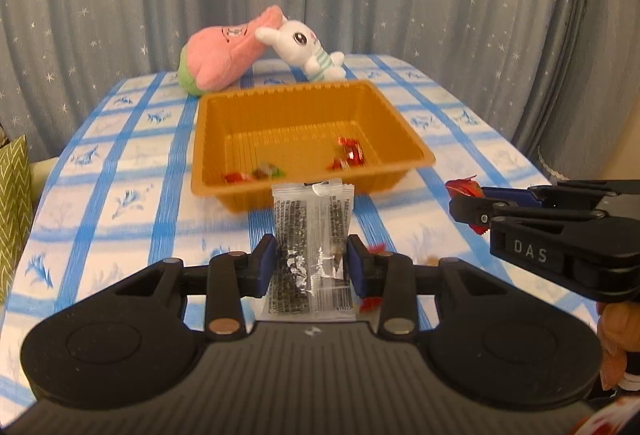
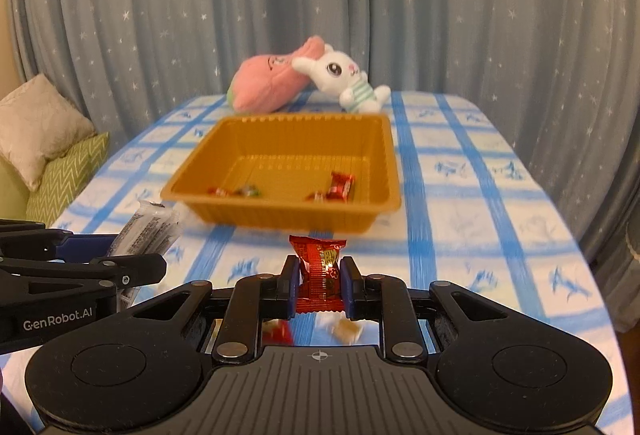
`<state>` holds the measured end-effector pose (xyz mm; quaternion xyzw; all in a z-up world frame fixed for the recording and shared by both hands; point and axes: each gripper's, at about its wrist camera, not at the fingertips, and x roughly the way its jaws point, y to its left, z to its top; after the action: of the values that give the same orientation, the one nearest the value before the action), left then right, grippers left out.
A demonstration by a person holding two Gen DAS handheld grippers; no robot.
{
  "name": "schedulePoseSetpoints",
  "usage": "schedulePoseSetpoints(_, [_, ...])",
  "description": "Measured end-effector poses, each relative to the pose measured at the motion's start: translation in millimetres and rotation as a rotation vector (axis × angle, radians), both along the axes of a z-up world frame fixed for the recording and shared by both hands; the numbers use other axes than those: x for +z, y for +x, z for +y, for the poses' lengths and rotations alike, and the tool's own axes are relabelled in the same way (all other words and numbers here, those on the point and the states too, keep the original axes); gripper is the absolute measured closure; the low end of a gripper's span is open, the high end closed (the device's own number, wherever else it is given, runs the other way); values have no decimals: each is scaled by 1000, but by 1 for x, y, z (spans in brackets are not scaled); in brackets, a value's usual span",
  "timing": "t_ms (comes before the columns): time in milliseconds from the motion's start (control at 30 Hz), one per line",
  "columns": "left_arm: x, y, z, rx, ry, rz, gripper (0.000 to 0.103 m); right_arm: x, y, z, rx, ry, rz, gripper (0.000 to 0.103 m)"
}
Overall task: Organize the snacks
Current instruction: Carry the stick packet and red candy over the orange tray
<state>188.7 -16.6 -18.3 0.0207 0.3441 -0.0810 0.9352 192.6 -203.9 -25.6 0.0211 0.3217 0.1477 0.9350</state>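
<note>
Clamped in the left hand-held gripper (image 1: 312, 267), a clear dark-filled snack packet (image 1: 312, 231) stands upright; the right hand-held gripper (image 2: 319, 281) pinches a red candy packet (image 2: 319, 267). Both hang before the orange tray (image 2: 280, 213), probably for dropping beside its few candies (image 2: 340, 187). Plush toys (image 1: 256, 47) lie behind, blocking nothing.

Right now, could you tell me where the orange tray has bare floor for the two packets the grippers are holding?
The orange tray is bare across its middle and far half, up to the back wall by the plush toys. Its near edge is crowded: red candies on the right, mixed candies on the left. The gap between those clusters is narrow.
</note>
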Motion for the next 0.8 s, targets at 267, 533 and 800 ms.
schedulePoseSetpoints(267, [12,40,8,25,-8,-25,69,17,38,9,12,15,-22,81])
schedulePoseSetpoints(533, [8,81,12,39,21,-41,69,18,82,16,13,25,-9,81])
schedulePoseSetpoints(800, [-2,114,19,59,17,-39,69,10,121,25,19,38,14,81])
